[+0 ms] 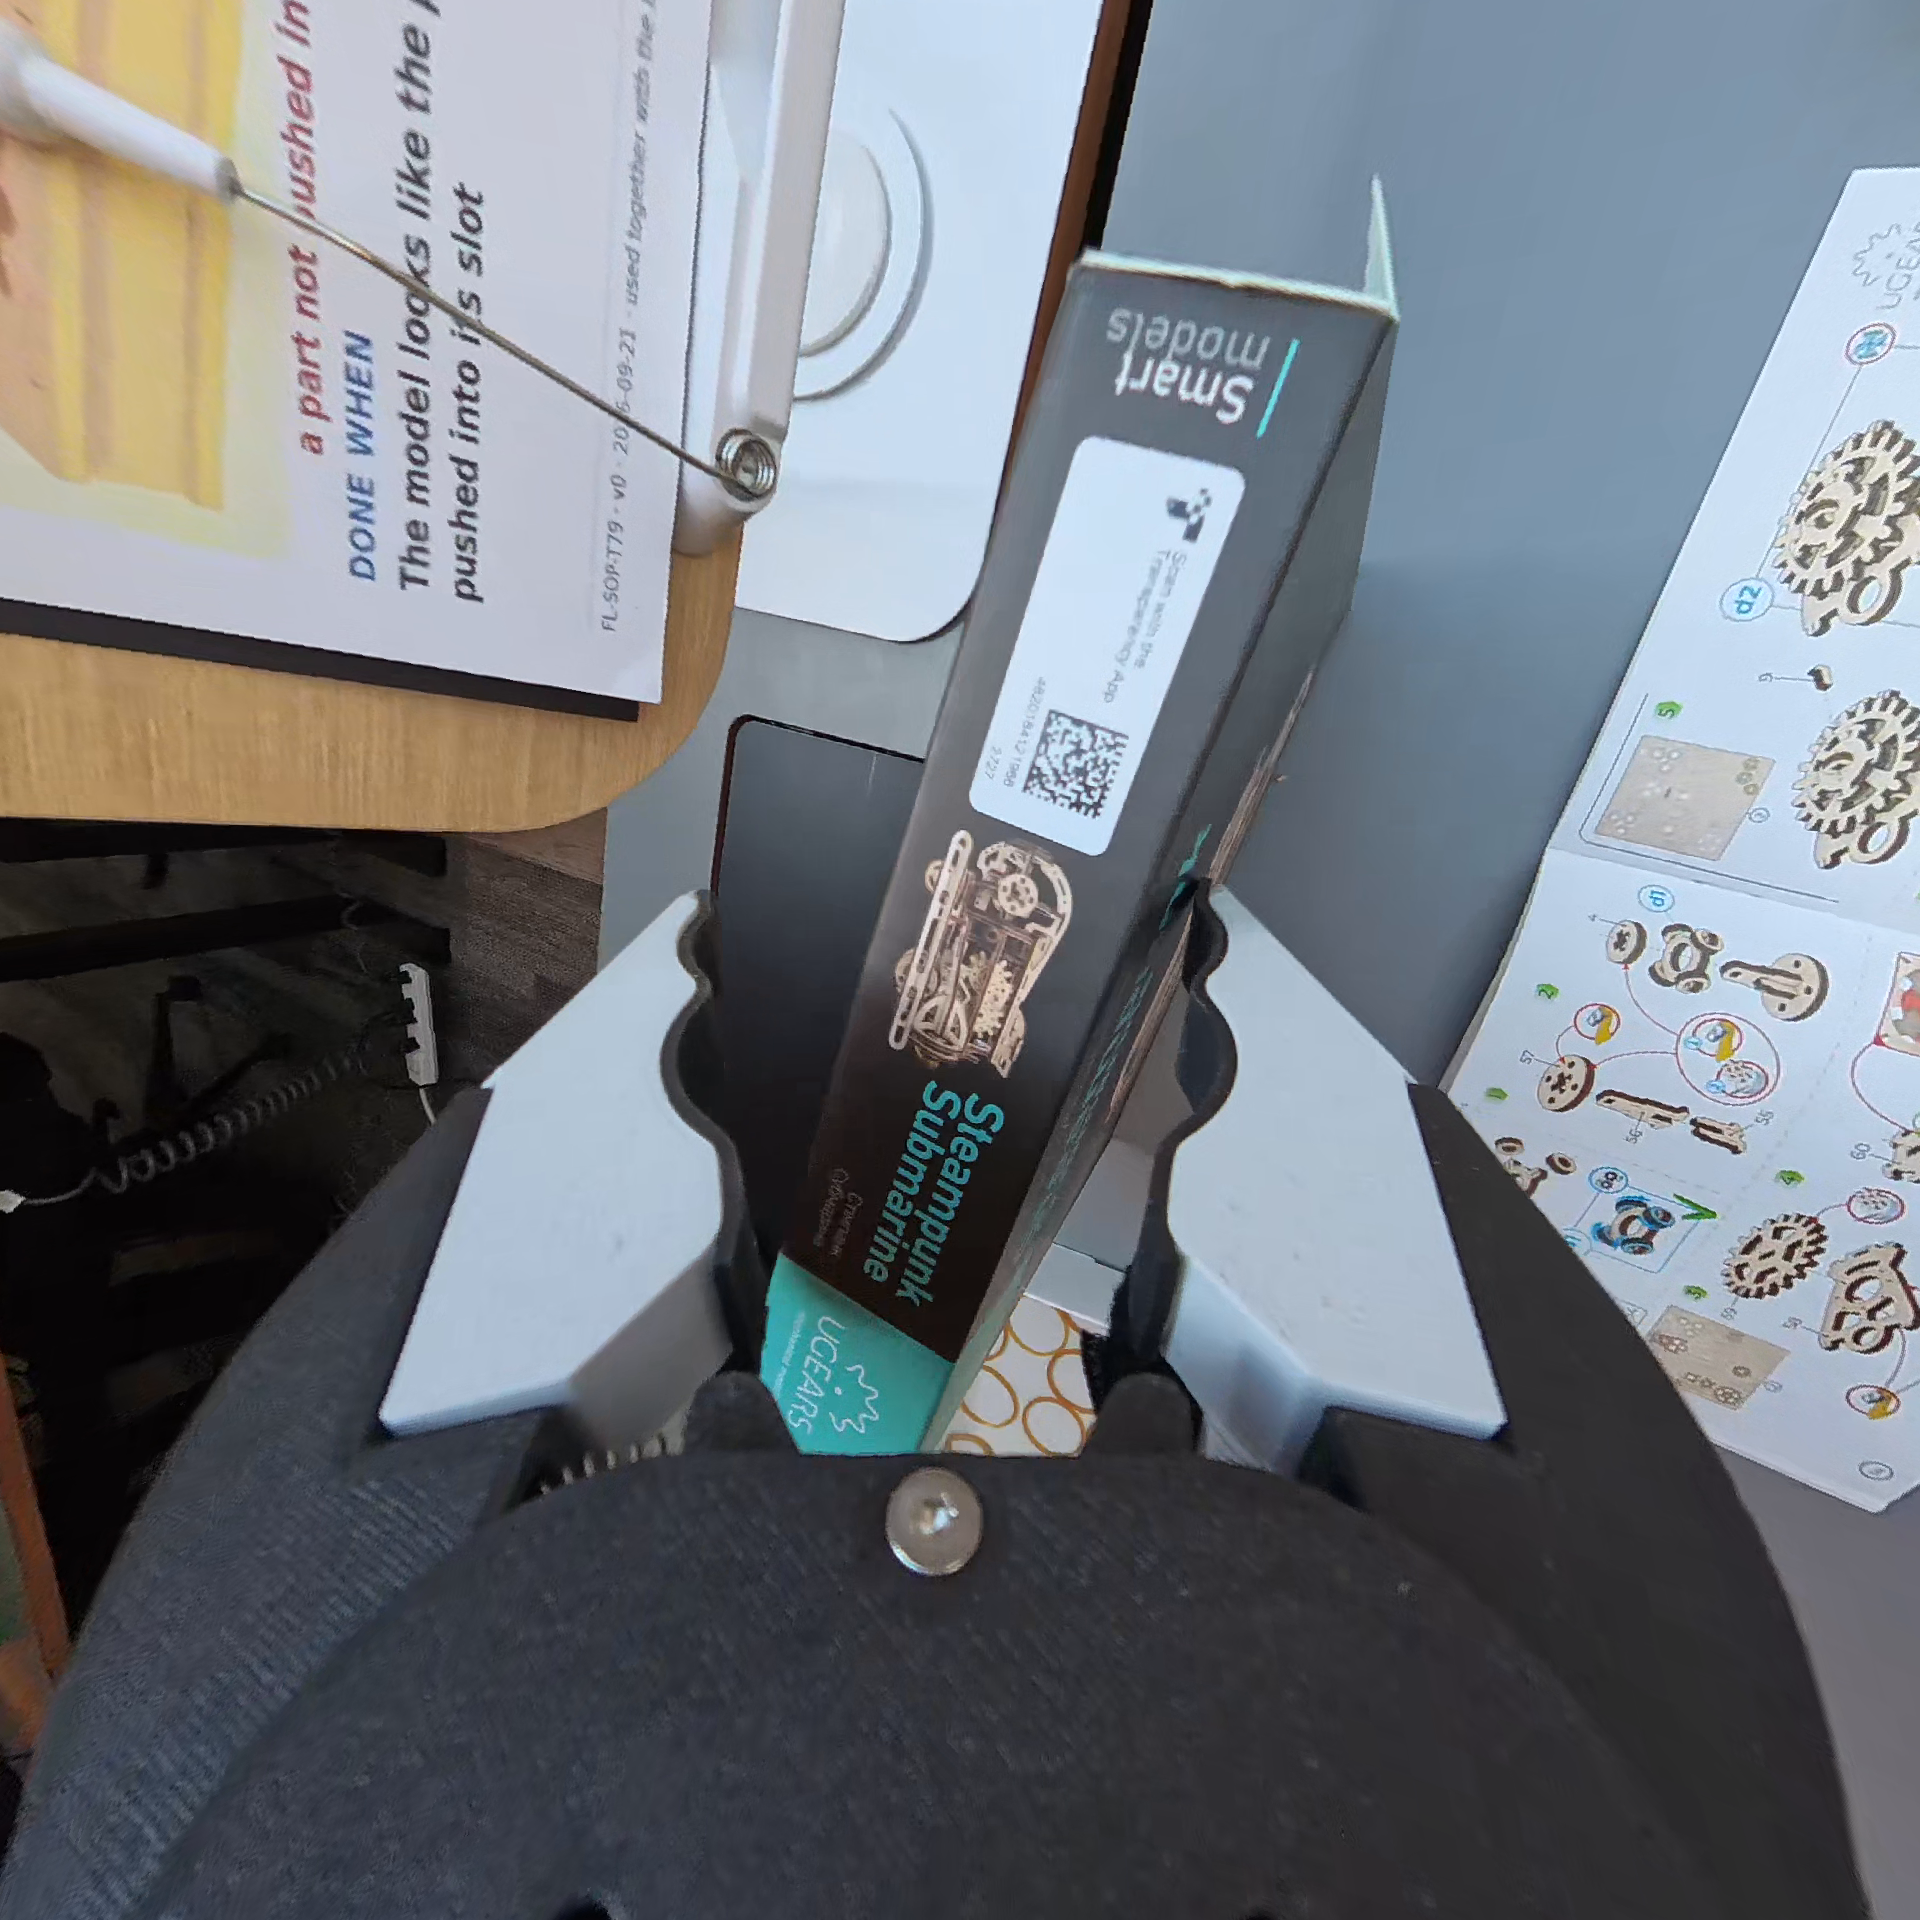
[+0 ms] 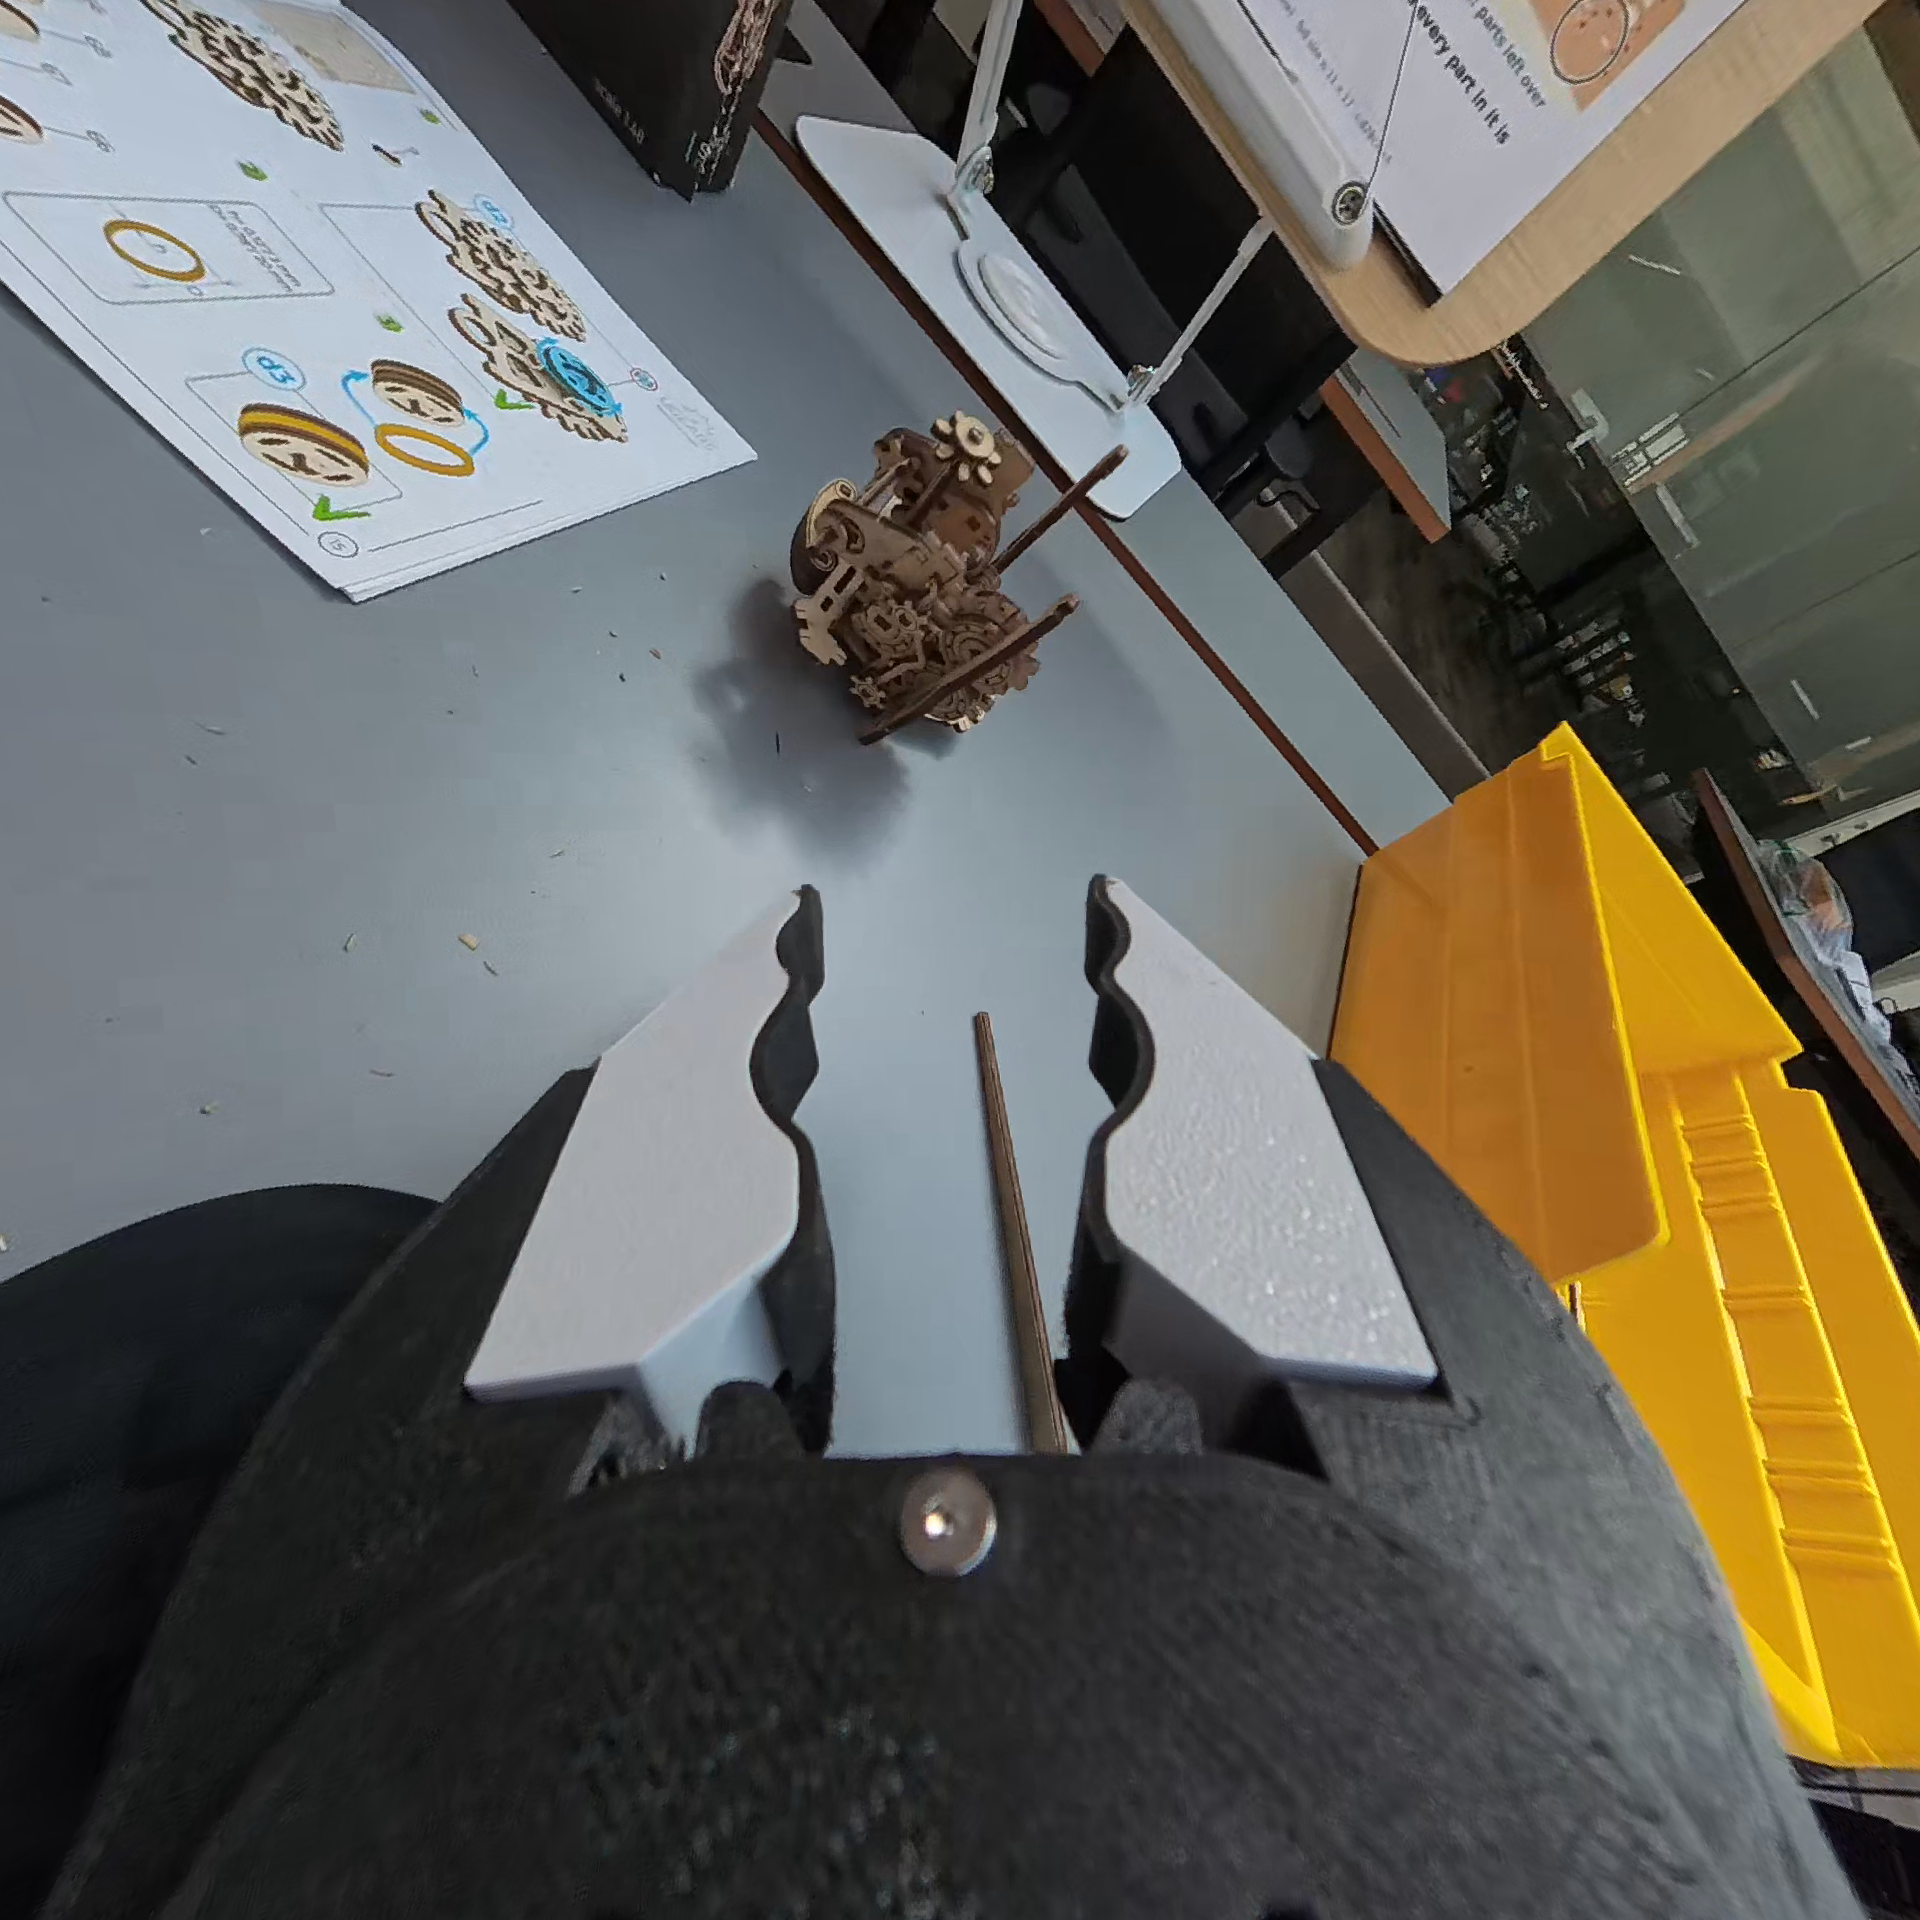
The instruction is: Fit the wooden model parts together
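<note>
Your left tongs (image 1: 951, 1049) grip one black cardboard model box (image 1: 1091, 748) | right tongs (image 2: 948, 1039) gape over one thin wooden stick (image 2: 1013, 1226) | one yellow plastic bin (image 2: 1621, 1195), contents unseen, at surface (image 2: 416, 831) edge

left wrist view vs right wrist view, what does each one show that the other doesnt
Only the left wrist view: the left gripper with its jaws around a dark cardboard model box standing on end.

Only the right wrist view: the part-built wooden gear model, a thin wooden stick between the open right gripper jaws, and a yellow plastic bin.

Both: the grey table and the white printed instruction sheet.
</note>
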Demonstrator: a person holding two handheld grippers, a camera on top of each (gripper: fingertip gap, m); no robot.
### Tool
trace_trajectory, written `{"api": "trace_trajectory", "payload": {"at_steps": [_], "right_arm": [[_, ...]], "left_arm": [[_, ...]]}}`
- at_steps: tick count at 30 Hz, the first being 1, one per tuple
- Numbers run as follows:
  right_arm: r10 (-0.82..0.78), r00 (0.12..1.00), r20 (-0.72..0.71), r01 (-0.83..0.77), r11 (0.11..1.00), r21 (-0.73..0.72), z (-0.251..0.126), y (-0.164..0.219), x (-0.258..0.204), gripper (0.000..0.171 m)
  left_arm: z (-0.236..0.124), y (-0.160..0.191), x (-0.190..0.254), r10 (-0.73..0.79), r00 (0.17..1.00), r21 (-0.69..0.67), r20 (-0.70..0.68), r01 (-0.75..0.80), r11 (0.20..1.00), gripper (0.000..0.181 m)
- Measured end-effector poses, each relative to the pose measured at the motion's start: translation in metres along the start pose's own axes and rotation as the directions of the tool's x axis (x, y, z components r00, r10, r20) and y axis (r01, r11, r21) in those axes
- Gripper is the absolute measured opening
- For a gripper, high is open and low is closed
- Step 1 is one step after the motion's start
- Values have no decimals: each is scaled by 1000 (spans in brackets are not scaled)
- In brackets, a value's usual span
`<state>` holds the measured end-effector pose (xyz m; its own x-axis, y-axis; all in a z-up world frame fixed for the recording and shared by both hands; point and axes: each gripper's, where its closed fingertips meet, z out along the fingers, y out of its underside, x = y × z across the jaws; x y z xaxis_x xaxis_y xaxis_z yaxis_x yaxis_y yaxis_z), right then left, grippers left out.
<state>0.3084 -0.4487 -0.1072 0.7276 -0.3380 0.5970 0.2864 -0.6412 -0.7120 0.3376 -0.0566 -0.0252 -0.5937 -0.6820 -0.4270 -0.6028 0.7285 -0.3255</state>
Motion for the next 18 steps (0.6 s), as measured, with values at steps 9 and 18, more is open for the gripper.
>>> {"api": "trace_trajectory", "payload": {"at_steps": [9, 18], "right_arm": [[310, 950, -40, -298, 936, 187, -25, -1, 62, 44], [412, 907, -89, -372, 881, 292, -50, -3, 99, 41]], "left_arm": [[10, 13, 23, 39, 992, -55, -123, -46, 997, 43], [-118, -28, -11, 6, 997, 34, -81, -3, 999, 43]]}}
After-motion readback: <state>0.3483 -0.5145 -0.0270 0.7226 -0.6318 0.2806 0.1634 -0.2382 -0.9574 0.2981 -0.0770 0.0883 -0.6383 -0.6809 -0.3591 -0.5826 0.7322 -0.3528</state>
